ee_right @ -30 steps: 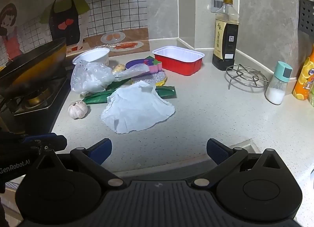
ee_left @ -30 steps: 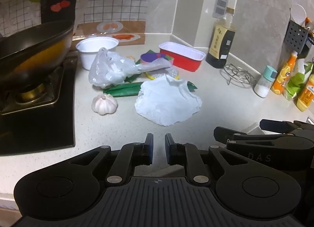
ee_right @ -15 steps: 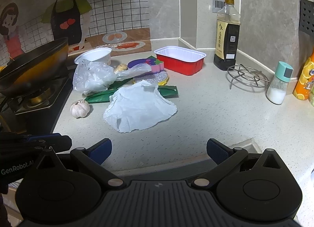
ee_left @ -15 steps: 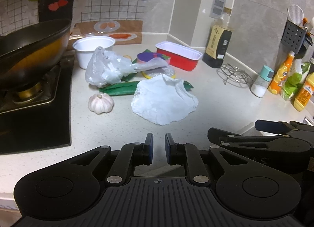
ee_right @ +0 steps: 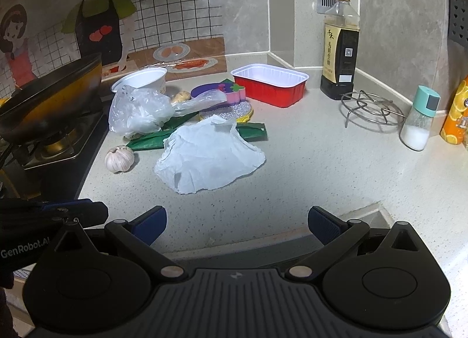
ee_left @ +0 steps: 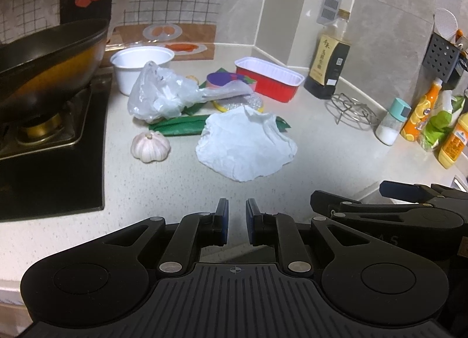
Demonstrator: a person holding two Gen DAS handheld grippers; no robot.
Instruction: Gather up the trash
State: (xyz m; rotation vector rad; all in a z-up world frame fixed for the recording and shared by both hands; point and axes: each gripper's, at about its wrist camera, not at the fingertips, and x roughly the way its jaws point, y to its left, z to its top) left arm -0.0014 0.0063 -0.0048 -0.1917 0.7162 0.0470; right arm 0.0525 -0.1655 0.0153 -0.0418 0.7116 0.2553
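From the left wrist camera, the left gripper (ee_left: 236, 222) hangs over the near edge of the pale speckled table (ee_left: 321, 156), its jaws drawn narrow with only a slim gap and nothing between them. Ahead of it lies a crumpled white paper sheet (ee_left: 245, 147), flat on the table and well apart from the jaws. Behind the paper a green wrapper (ee_left: 178, 128) sticks out on both sides, and a clear plastic bag (ee_left: 162, 96) slumps on top of it, touching a white paper bowl (ee_left: 140, 67). A garlic bulb (ee_left: 150, 147) sits just left of the paper, near the edge of the black stove (ee_left: 58, 168), where a dark wok (ee_left: 44, 68) rests on the burner. A red tray (ee_left: 267, 79) with a white lining stands further back, beside a dark sauce bottle (ee_left: 329, 57). The right gripper (ee_left: 389, 209) shows at the right edge.

From the right wrist camera, the right gripper (ee_right: 237, 222) has its jaws spread wide and empty, blue pads far apart over the table's front edge. The white paper sheet (ee_right: 207, 156) lies straight ahead of it, untouched. The plastic bag (ee_right: 137, 111), green wrapper (ee_right: 146, 142) and garlic bulb (ee_right: 119, 158) sit to the left of it, the red tray (ee_right: 270, 83) behind. A wire trivet (ee_right: 371, 109) and a salt shaker (ee_right: 419, 118) stand off to the right. A silvery scrubber on a yellow pad (ee_right: 234, 111) lies between the paper and the tray.
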